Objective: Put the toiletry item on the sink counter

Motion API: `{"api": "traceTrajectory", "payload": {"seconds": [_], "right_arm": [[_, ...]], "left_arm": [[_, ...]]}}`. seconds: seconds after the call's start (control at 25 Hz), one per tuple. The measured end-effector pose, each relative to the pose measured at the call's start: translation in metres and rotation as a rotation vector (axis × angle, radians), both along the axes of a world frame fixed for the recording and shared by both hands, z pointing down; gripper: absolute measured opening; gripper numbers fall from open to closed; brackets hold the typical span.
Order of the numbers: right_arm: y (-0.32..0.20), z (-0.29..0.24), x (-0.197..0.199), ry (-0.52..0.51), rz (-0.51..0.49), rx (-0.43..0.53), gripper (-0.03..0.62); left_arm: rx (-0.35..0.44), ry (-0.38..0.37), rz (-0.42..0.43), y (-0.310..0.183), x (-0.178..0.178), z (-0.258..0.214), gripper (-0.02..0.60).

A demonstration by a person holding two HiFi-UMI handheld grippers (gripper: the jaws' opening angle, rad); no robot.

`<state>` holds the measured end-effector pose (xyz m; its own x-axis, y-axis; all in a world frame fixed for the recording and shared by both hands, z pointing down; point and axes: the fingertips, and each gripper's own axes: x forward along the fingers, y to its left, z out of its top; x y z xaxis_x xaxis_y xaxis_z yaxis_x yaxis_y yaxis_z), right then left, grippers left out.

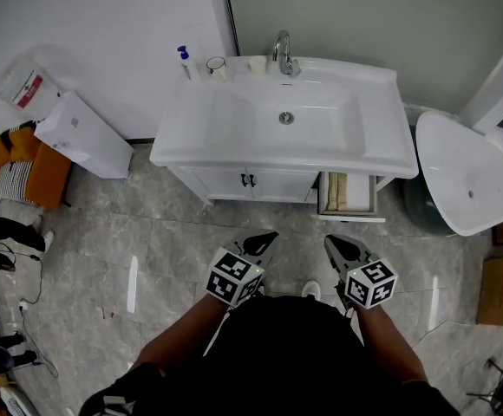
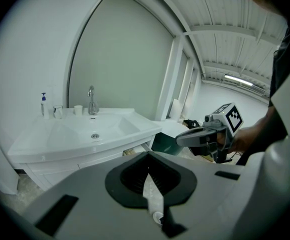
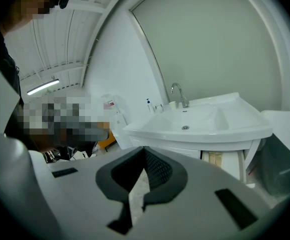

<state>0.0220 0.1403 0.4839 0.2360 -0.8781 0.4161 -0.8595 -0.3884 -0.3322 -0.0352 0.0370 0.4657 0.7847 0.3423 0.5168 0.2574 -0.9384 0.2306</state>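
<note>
A white sink counter (image 1: 382, 89) with a faucet (image 1: 284, 53) stands ahead of me against the wall. My left gripper (image 1: 266, 239) hangs in front of its cabinet, shut on a thin white tube (image 2: 152, 196) with a round cap at its near end; the tube lies along the jaw line. My right gripper (image 1: 336, 243) is beside it, level with it, shut with nothing between the jaws. In the left gripper view the counter (image 2: 35, 139) lies ahead to the left and the right gripper (image 2: 185, 138) shows at the right.
On the counter's back left stand a blue pump bottle (image 1: 183, 59) and two cups (image 1: 216, 65). A drawer (image 1: 349, 193) hangs open at the cabinet's right. A white toilet lid (image 1: 464, 176) is at the right, a white bin (image 1: 82, 133) at the left.
</note>
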Motion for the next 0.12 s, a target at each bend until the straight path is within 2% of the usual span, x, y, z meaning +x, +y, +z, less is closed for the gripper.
{"api": "traceTrajectory", "payload": {"seconds": [0.12], "right_arm": [[-0.0007, 0.0009, 0.0016, 0.0, 0.003, -0.001, 0.003]], "left_arm": [[-0.008, 0.005, -0.003, -0.0013, 0.002, -0.0009, 0.0]]}}
